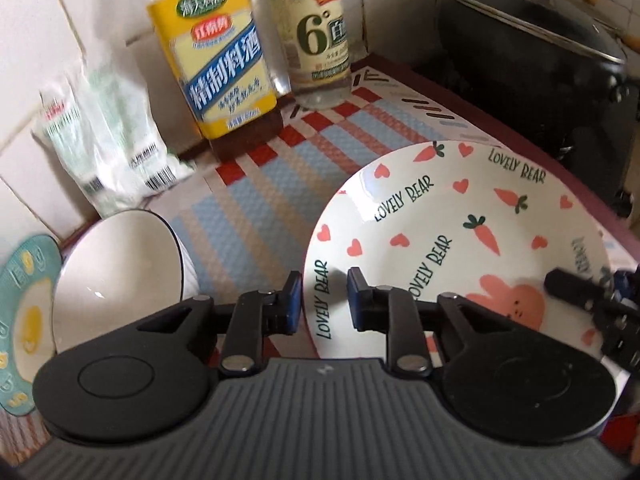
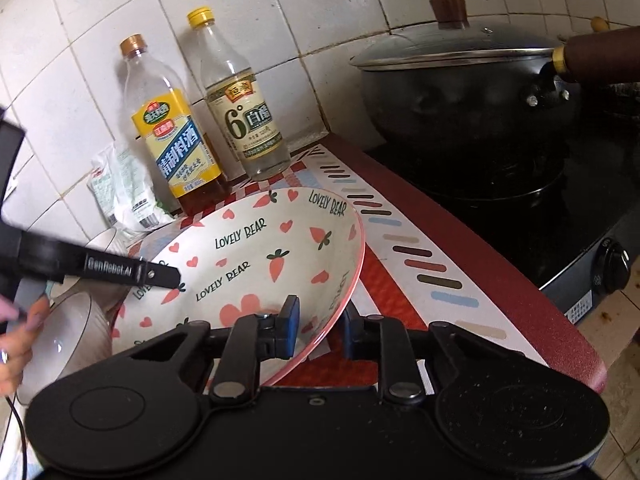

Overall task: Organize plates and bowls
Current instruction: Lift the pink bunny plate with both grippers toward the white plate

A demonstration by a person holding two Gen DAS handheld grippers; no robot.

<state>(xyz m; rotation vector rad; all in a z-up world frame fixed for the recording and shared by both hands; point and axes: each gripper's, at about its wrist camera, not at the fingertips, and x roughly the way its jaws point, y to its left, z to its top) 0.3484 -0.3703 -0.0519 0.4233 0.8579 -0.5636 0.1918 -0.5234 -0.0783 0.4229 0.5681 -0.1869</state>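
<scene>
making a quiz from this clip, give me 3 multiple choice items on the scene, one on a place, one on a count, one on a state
1. Where does the white bowl sit relative to the plate in the left wrist view?
A. to its left
B. stacked on it
C. behind it by the wok

2. How many bottles stand against the tiled wall?
A. one
B. two
C. four

3. How does the plate lie in the right wrist view?
A. flat on the mat
B. tilted, one edge raised
C. upside down

Answers:
1. A: the bowl lies left of the plate, apart from it.
2. B: only the yellow-label bottle and the clear bottle stand there.
3. B: the rim sits between the fingers of the right gripper, raised off the mat.
</scene>
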